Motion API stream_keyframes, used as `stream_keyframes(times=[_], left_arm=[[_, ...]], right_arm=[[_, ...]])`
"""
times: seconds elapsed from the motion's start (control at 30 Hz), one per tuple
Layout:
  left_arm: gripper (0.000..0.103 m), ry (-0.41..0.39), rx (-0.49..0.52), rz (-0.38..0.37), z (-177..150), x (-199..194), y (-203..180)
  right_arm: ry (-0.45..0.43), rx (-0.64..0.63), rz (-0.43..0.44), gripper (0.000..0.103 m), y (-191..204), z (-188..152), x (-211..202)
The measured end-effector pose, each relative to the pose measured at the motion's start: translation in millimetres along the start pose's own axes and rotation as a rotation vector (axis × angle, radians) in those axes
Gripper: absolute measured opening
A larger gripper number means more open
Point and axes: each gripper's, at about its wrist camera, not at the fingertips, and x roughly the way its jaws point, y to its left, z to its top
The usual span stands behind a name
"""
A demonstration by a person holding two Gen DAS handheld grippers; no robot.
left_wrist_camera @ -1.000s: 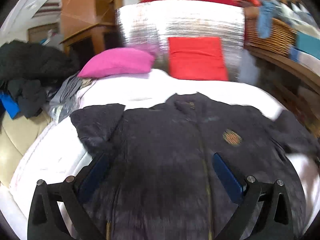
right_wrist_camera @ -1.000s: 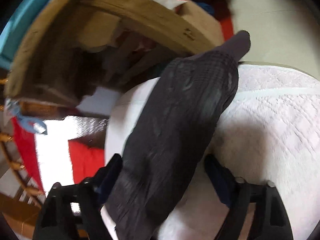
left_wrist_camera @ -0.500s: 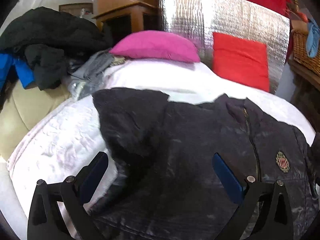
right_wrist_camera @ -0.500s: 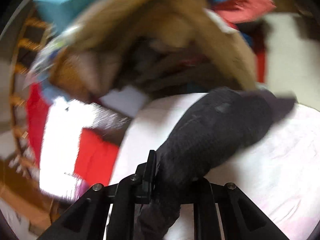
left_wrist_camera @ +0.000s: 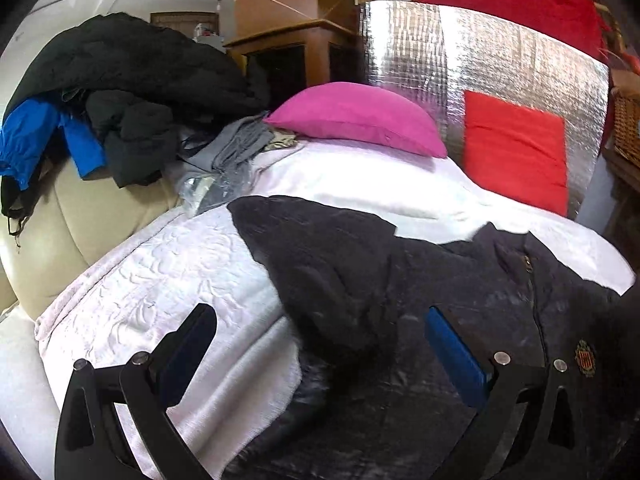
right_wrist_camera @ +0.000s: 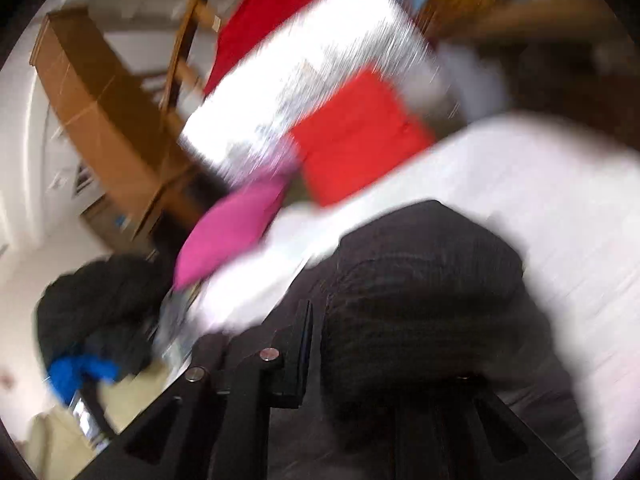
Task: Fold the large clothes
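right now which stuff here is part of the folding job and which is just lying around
In the job: dark zip jacket; right gripper clamped on its sleeve; left gripper open.

Lying about: pink pillow; red cushion; clothes pile; wicker basket.

No readable text; crest badge [left_wrist_camera: 585, 357] on jacket [left_wrist_camera: 440, 300] illegible.
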Motion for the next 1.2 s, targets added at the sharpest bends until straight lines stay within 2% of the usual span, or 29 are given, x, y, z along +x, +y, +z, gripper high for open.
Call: stream_keyframes(times=[0.07,0.1,0.17,0.23,0.3,0.37,0.43,0.47,0.53,0.63,0.7,0.73,0.8,0.9,1.03,1.2], left_arm=[[0.103,0.007,-0.014,0.005,3,3,6],[0.103,0.011,-0.019,0.003,3,4,8],[0.103,0.024,-0.028,-0.016,3,7,10],[0.103,0.034,-0.022,-0.041,2,8,9],[0.103,0.028,0.0,-0.076,1,5,4],[0.103,0.027,0.027,-0.142,-2,-1,-4],[0.103,0.038,0.054,-0.199,-5,-6,-12],[0.103,0.059,0.071,-0.258,-7,-10,-19],[0.103,0.09,0.091,-0.346,-13,-18,-33],[0.103,0.124,0.143,-0.421,-23,-34,-63],[0.103,0.129,0.183,-0.445,-29,-45,-84],[0.103,0.126,0.205,-0.452,-32,-52,-96],[0.103,0.143,0.25,-0.473,-41,-60,-129],[0.103,0.188,0.318,-0.474,-56,-62,-170],[0.103,0.228,0.394,-0.423,-71,-49,-220],[0.102,0.267,0.357,-0.458,-71,-33,-245]], right_arm=[[0.103,0.031,0.053,0.018,0,-21,26],[0.189,0.058,0.091,0.021,-1,-34,46],[0.289,0.1,0.117,0.021,-4,-55,68],[0.391,0.141,0.117,0.033,-12,-74,82],[0.436,0.205,0.149,0.08,-22,-85,73],[0.379,0.245,0.185,0.091,-25,-80,49],[0.318,0.247,0.219,0.091,-29,-68,14],[0.304,0.245,0.218,0.091,-31,-66,3],[0.195,0.251,0.168,0.091,-43,-56,-32],[0.046,0.273,0.065,0.091,-69,-41,-62],[0.034,0.307,0.011,0.09,-88,-27,-66],[0.034,0.364,0.006,0.089,-101,-25,-66],[0.053,0.468,0.024,0.076,-118,-20,-64],[0.08,0.573,-0.002,0.075,-140,-14,-60],[0.069,0.58,-0.017,0.075,-150,-10,-60],[0.092,0.618,0.001,0.075,-162,-7,-52]])
